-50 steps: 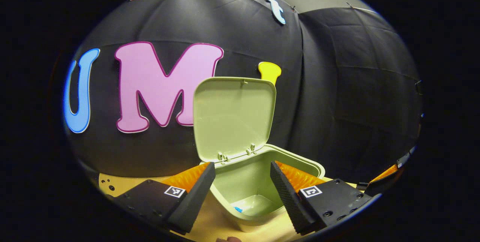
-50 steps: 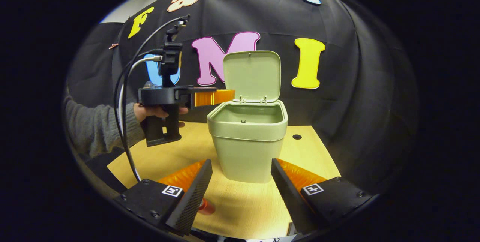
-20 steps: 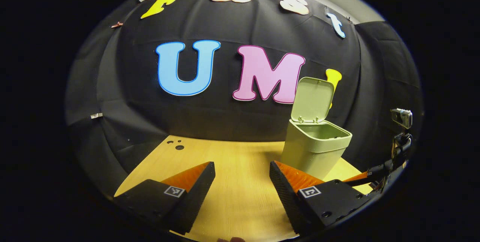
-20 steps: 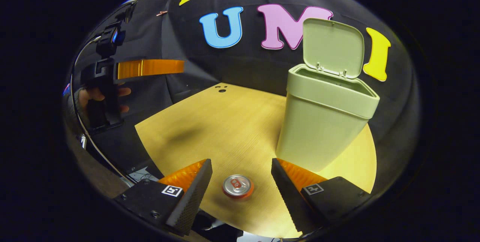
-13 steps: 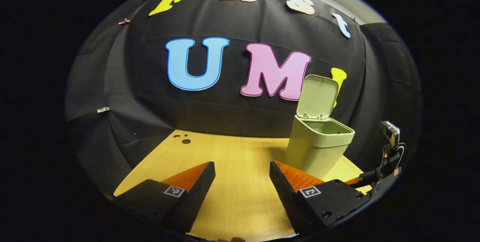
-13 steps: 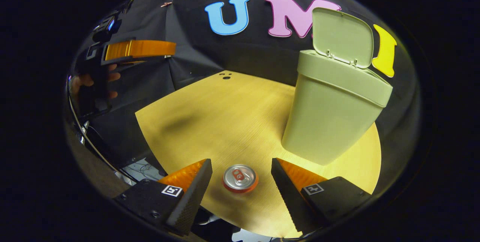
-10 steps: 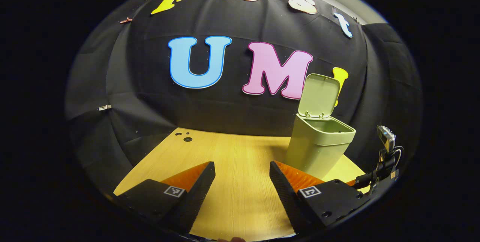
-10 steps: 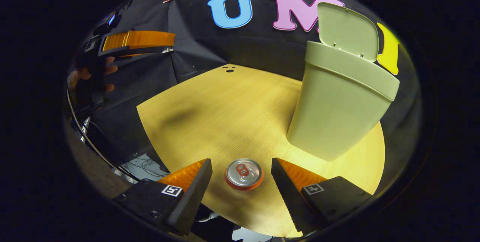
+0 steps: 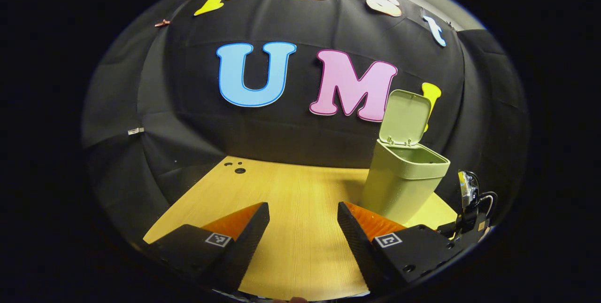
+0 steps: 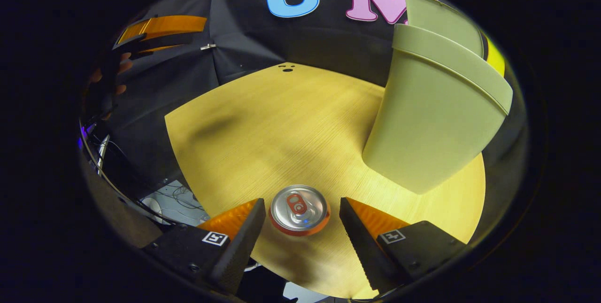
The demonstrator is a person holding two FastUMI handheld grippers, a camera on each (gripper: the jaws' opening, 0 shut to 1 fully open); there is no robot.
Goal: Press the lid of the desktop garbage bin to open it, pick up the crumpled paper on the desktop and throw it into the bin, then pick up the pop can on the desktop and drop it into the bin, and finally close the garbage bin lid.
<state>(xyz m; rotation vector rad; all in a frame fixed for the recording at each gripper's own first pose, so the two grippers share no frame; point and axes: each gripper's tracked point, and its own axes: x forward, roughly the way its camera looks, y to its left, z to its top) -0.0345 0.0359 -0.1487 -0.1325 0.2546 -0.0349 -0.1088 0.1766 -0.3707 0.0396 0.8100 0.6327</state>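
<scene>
Two ribbed fingers (image 10: 244, 235) flank a round metal can (image 10: 299, 209) — untouched.

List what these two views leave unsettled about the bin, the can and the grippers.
- Bin contents: right gripper view looks at its outer wall; left gripper view sees just past the rim, so the crumpled paper inside is unconfirmed.
- Pop can: seen top-down, so its side is hidden; the right gripper stands open around it, contact unclear.
- Left gripper: open over the table, holding nothing.
- Lid: cut off by the view's edge.
</scene>
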